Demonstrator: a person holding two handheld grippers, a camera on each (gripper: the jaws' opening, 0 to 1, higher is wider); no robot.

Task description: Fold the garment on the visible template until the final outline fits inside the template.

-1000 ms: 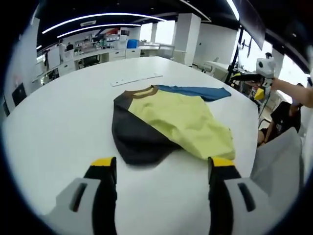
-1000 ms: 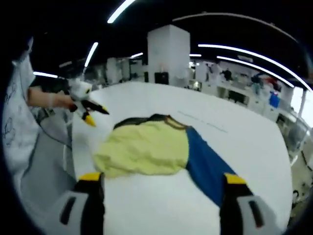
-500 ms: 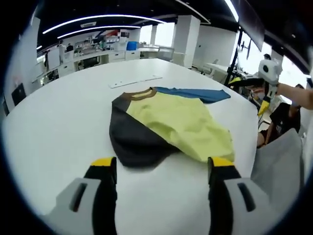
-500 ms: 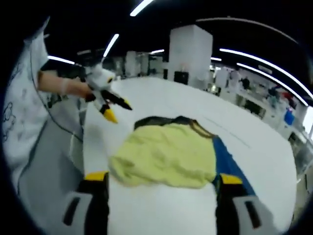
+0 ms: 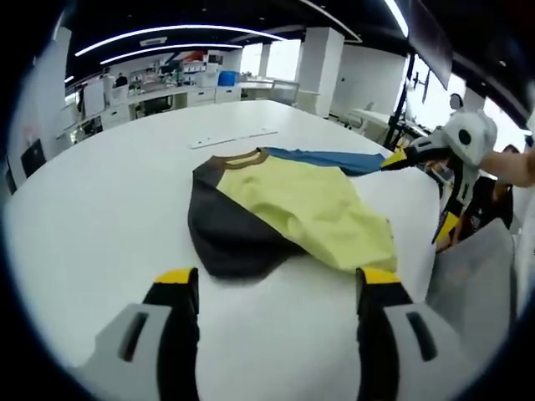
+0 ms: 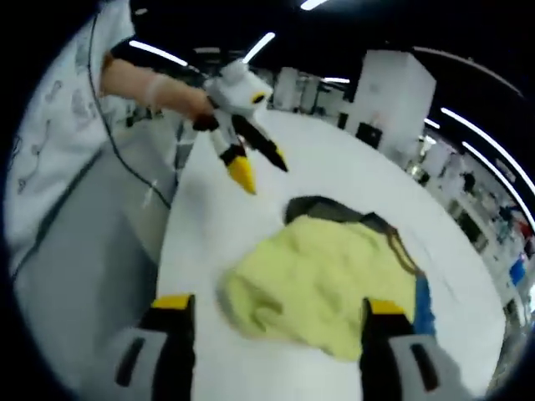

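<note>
Both tongs (image 5: 276, 288) (image 6: 272, 316) hang spread above the unlabelled yellow garment (image 5: 292, 205) on the white table (image 5: 100, 192)

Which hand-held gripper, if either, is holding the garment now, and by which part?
Neither. The left hand-held gripper and the right hand-held gripper both have open jaws with nothing between them; the garment lies loose on the white table.
</note>
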